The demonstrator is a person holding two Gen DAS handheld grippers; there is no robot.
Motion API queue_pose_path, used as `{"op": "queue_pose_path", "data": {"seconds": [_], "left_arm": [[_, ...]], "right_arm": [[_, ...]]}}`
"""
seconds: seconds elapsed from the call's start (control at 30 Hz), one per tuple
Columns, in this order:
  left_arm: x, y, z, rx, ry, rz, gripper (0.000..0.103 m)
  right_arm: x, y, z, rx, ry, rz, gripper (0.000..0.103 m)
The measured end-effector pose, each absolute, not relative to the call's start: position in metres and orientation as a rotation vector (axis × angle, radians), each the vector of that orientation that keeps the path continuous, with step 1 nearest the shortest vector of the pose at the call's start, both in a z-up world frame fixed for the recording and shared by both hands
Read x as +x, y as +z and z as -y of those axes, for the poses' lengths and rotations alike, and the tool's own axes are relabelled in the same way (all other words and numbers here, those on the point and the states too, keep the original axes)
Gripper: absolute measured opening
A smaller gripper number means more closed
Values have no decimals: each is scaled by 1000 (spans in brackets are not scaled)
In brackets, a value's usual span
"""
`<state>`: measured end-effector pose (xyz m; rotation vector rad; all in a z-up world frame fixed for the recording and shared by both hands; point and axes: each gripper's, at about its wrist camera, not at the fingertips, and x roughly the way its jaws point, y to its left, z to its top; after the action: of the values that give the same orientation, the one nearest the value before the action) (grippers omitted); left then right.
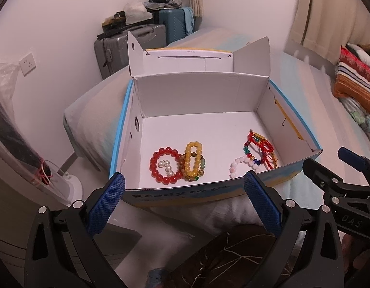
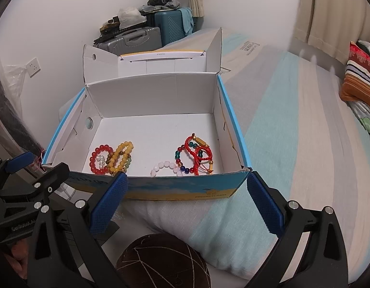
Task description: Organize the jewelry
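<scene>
An open white cardboard box (image 1: 199,91) (image 2: 156,91) with blue edges sits on the bed. Inside lie a red bead bracelet (image 1: 158,154) (image 2: 95,154), a small pearl piece (image 1: 166,166) within it, a yellow bead bracelet (image 1: 193,160) (image 2: 121,154), a pale pink-white bracelet (image 1: 240,162) (image 2: 164,165) and a red cord bracelet with coloured beads (image 1: 259,147) (image 2: 197,151). My left gripper (image 1: 185,204) and right gripper (image 2: 186,202) both hover open just in front of the box's near wall, holding nothing.
The striped bed cover (image 2: 293,132) stretches right toward patterned pillows (image 2: 360,76). Suitcases (image 1: 141,40) piled with clutter stand against the far wall. A dark brown round cushion (image 2: 161,261) lies right below the grippers. The bed's left edge drops to the floor (image 1: 67,163).
</scene>
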<state>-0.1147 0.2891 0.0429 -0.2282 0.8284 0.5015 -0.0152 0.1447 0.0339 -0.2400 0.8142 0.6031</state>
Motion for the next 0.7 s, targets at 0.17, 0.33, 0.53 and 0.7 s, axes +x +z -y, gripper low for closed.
{"op": "queue_pose_path", "data": {"seconds": [0.17,0.33,0.53,0.7], "left_arm": [[-116,44,-291,-239,510,-822,97],[-115,41,-294,-270,495,-846,97],[-115,41,-295,-273,498,-838,97],[-116,40,-297,-289,494,-846,97]], "right_arm": [[-15,34,-144,-241,602,-813,95],[-16,33,-144,-241,602,-815,95],[-15,32,-144,-244,603,-813,95],[-16,31,-144,-240,602,-816,95]]}}
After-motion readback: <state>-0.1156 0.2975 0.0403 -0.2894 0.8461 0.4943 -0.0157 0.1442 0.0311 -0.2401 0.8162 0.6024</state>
